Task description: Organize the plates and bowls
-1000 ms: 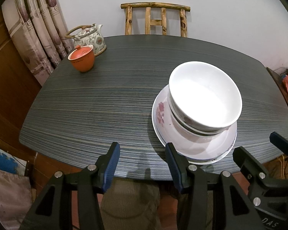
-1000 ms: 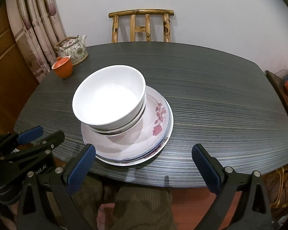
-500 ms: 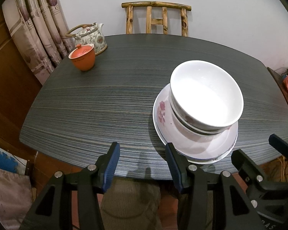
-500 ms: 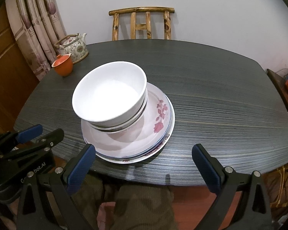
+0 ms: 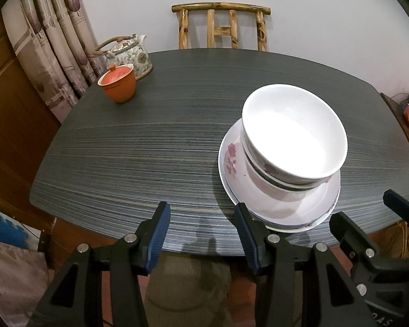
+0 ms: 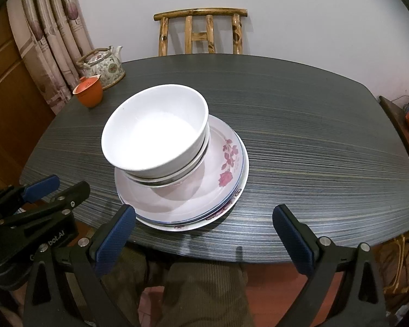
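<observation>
A white bowl sits tilted on top of nested bowls, which rest on a stack of flowered plates near the front edge of the dark table. My left gripper is open and empty, held over the table's front edge just left of the plates. My right gripper is open and empty, held in front of the plate stack. The right gripper also shows at the lower right of the left wrist view.
An orange lidded cup and a flowered teapot stand at the table's far left. A wooden chair stands behind the table. Curtains hang on the left.
Both grippers have drawn back and risen slightly, so the stack sits a little farther away. Nothing on the table has moved.
</observation>
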Action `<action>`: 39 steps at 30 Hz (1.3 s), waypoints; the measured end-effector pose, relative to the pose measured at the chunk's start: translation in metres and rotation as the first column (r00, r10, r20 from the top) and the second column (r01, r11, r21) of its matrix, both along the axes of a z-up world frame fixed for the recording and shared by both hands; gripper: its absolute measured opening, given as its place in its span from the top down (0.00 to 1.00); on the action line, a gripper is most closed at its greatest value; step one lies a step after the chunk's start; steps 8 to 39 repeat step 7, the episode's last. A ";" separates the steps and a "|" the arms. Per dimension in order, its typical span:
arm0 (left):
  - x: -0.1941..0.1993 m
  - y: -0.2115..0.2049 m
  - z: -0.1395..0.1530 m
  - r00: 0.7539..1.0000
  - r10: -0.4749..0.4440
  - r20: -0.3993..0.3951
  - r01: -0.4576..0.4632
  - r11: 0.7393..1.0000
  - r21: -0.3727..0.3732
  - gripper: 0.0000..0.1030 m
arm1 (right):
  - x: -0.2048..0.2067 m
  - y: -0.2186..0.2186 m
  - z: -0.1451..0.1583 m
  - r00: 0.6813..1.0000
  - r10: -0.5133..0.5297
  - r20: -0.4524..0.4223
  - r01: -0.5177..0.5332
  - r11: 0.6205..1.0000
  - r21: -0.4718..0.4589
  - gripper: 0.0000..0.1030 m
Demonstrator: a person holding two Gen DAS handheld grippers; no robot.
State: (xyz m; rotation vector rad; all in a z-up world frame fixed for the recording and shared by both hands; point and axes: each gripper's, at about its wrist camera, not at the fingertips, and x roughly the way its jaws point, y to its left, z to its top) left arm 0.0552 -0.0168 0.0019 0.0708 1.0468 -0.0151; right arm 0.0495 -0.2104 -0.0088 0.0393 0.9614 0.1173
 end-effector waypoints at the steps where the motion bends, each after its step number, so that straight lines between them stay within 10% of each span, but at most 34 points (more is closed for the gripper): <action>1: 0.001 0.000 0.000 1.000 -0.001 -0.001 0.001 1.000 0.000 0.52 | -0.001 0.000 0.000 1.000 0.000 0.000 0.000 1.000 0.000 0.03; 39: 0.002 0.002 0.001 1.000 0.000 -0.003 0.000 1.000 -0.007 0.51 | 0.000 0.000 0.000 1.000 0.000 -0.001 0.000 1.000 0.001 0.03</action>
